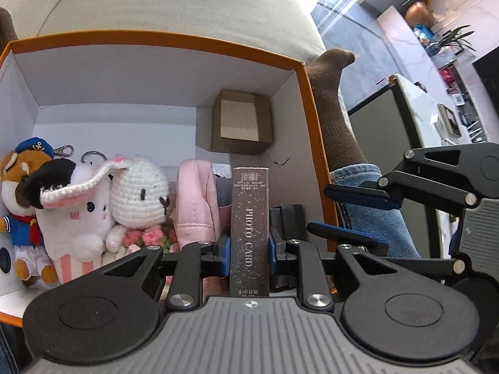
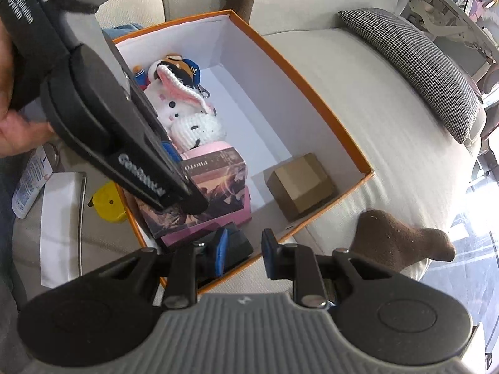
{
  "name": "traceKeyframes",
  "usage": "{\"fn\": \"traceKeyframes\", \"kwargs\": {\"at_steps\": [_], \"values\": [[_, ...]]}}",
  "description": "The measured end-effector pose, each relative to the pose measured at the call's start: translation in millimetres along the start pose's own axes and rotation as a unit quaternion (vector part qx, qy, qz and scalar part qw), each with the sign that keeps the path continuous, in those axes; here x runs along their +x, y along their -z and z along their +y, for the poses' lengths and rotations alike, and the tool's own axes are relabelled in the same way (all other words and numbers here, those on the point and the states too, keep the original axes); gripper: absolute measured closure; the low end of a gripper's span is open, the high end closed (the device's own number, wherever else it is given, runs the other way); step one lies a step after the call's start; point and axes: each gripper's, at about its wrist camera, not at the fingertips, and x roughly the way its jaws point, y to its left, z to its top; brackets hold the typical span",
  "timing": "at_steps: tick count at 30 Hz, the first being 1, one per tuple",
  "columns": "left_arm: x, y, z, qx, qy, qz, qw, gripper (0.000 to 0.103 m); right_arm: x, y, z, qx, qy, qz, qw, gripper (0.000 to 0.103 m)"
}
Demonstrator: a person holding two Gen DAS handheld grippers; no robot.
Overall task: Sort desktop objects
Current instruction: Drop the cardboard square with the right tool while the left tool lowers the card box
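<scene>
My left gripper (image 1: pixel 249 249) is shut on a dark box printed PHOTO CARD (image 1: pixel 249 218), held upright inside the orange storage box (image 1: pixel 156 35). In the right wrist view the left gripper (image 2: pixel 184 193) reaches down onto the photo card box (image 2: pixel 218 168), which sits over a pink item by the storage box's near wall (image 2: pixel 249 62). My right gripper (image 2: pixel 244 251) hovers over the near corner of the storage box, open, nothing between its blue pads (image 2: pixel 269 249). In the left wrist view the right gripper (image 1: pixel 324 210) is outside the orange wall.
Plush toys (image 1: pixel 84 215) line one side of the box, beside a pink pouch (image 1: pixel 195 199). A brown carton (image 2: pixel 299 184) stands in a corner. A person's socked foot (image 2: pixel 399 240) rests on the sofa. Outside lie a yellow item (image 2: pixel 106 202), a white slab (image 2: pixel 62 218) and a houndstooth cushion (image 2: pixel 421 71).
</scene>
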Motion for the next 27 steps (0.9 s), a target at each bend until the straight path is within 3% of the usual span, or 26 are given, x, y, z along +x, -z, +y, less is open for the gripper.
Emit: {"fn": "traceKeyframes", "kwargs": {"at_steps": [13,18,23,27], "values": [[28.2,-4.7,-5.6,-0.055,-0.017,0.024,0.998,0.078,-14.4,13.3,-4.1,0.009,0.005,-0.019,1.0,0.078],[38.6,1.2,-14.8,-0.033,-0.047,0.014,0.9983,0.077,-17.6,15.7,-3.8,0.01,0.002,-0.017,1.0,0.078],[20.7,-3.6,-10.6,-0.007,-0.012,0.027,0.9995,0.071,-25.8,13.2,0.4,0.009,0.001,-0.016,1.0,0.078],[-11.0,-4.9,-10.9,0.028,0.005,-0.005,0.9996,0.067,-31.1,10.2,3.2,0.009,-0.001,-0.022,1.0,0.078]]}}
